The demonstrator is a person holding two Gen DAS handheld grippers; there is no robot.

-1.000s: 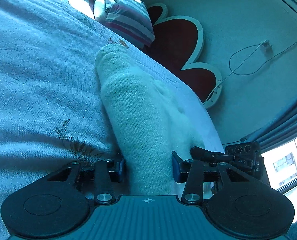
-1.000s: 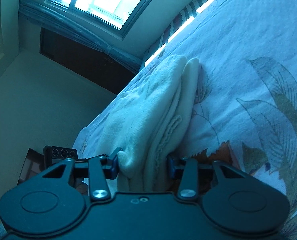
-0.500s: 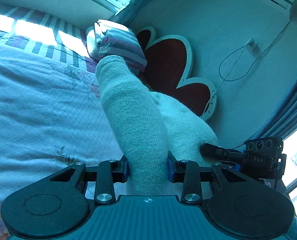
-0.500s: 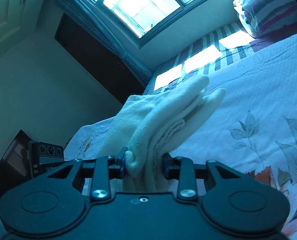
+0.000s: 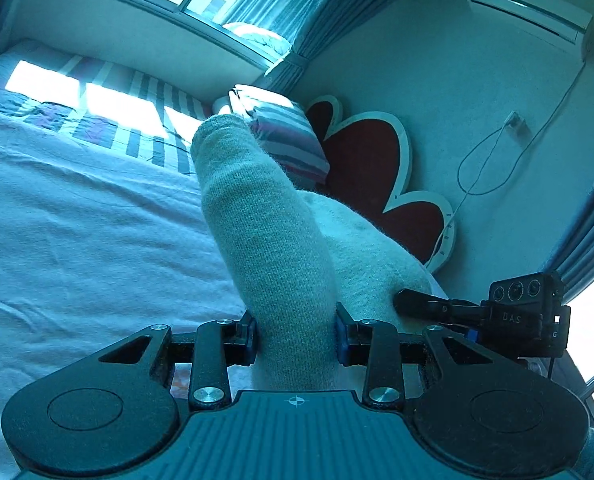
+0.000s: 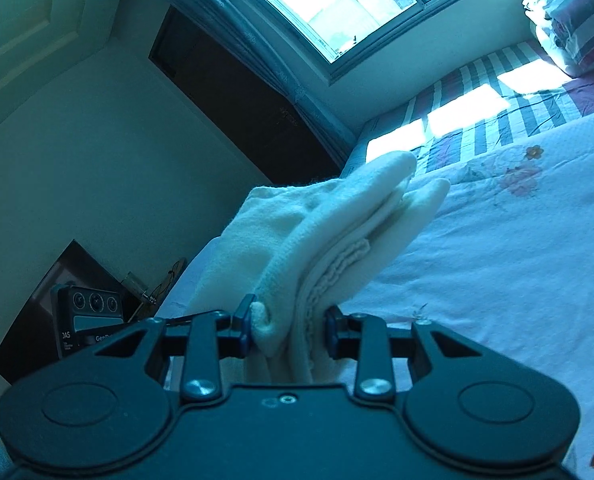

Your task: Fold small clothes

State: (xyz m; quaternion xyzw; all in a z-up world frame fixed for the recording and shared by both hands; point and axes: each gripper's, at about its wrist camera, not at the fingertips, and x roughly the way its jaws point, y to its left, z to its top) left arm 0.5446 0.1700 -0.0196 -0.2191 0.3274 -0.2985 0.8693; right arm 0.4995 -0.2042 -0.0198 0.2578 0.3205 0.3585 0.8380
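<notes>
A small cream knit garment [image 5: 273, 248] is held up above the bed between both grippers. My left gripper [image 5: 295, 338] is shut on one folded end of it, which sticks up and forward. My right gripper [image 6: 288, 330] is shut on the other end, where several layers and a stitched hem [image 6: 337, 268] bunch between the pads. The right gripper's body [image 5: 521, 312] shows at the right of the left wrist view, the left gripper's body [image 6: 91, 320] at the left of the right wrist view.
The bed [image 5: 77, 240] has a pale floral sheet [image 6: 517, 260] and a striped cover [image 6: 477, 112] near the window. A striped pillow [image 5: 285, 136] lies by a red flower-shaped headboard [image 5: 369, 168]. A wall with a cable [image 5: 481, 168] and curtains stand beyond.
Both grippers have lifted the garment off the bed and tilted upward. The window and walls have come into view. The hold on both ends stays the same.
</notes>
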